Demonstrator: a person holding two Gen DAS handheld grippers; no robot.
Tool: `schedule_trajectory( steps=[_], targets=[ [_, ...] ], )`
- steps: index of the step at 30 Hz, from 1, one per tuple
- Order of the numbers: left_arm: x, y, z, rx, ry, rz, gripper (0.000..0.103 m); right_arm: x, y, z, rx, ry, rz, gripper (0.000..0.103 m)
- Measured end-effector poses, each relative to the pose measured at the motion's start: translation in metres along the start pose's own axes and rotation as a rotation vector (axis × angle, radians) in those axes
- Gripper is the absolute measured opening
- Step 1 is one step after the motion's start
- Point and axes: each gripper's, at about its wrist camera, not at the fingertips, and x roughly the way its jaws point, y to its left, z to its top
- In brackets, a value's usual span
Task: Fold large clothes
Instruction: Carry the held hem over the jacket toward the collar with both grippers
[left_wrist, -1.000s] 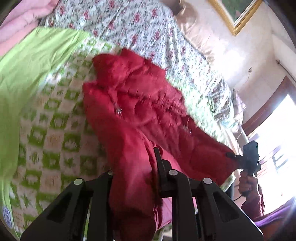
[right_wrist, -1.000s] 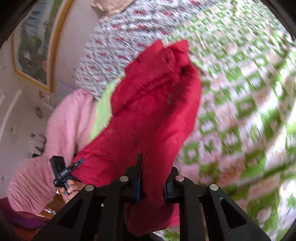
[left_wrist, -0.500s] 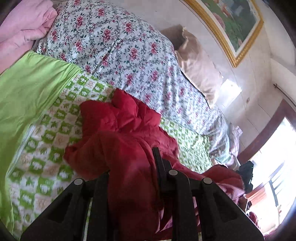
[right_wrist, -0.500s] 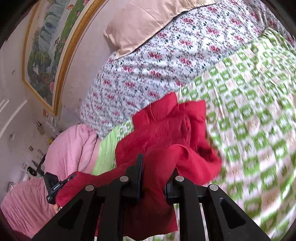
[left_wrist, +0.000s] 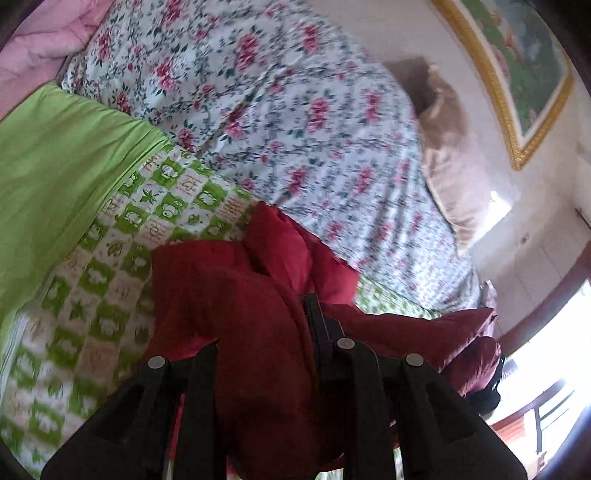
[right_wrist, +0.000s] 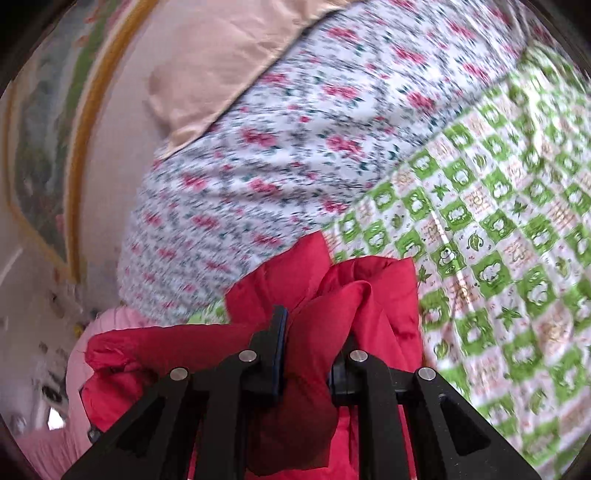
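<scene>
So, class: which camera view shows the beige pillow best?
The right wrist view: the beige pillow fills the upper left, broad and well lit above the floral quilt. The left wrist view shows it narrower, squeezed toward the right edge.

Both grippers are clamped on the red jacket. The left gripper pinches a thick bunch of it between its black fingers; the right gripper grips another fold, held off to the jacket's far end, both raised above its heap.

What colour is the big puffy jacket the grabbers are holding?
The jacket is bright red all over, with no pattern. The right wrist view shows it best.
</scene>
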Motion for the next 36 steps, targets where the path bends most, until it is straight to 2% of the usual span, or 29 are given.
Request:
schedule_trajectory(
  steps=[5, 11, 16, 20, 29, 31, 34, 36],
  targets=[
    [0.04, 0.024, 0.019, -0.068, 0.013, 0.019, 0.018, 0.036, -0.02, 0.015, 0.051, -0.003, -0.064, 0.016],
    [0.078, 0.037, 0.029, -0.039, 0.019, 0.067, 0.018, 0.082, -0.036, 0.022, 0.088, 0.001, -0.123, 0.016],
    [0.103, 0.065, 0.041, -0.086, 0.058, 0.03, 0.021, 0.115, -0.049, 0.029, 0.134, -0.014, -0.141, 0.016],
    [0.111, 0.073, 0.047, -0.079, 0.075, 0.021, 0.021, 0.134, -0.054, 0.033, 0.129, -0.013, -0.173, 0.015],
    [0.098, 0.078, 0.062, -0.083, 0.06, -0.044, 0.021, 0.154, -0.068, 0.028, 0.151, -0.024, -0.23, 0.015],
    [0.086, 0.079, 0.064, -0.089, 0.039, -0.059, 0.021, 0.157, -0.066, 0.029, 0.14, -0.024, -0.249, 0.015],
    [0.063, 0.072, 0.064, -0.055, -0.007, -0.021, 0.021, 0.161, -0.063, 0.028, 0.126, -0.024, -0.267, 0.015],
    [0.038, 0.064, 0.065, -0.028, -0.082, 0.003, 0.021, 0.163, -0.062, 0.027, 0.117, -0.027, -0.285, 0.015]
  ],
)
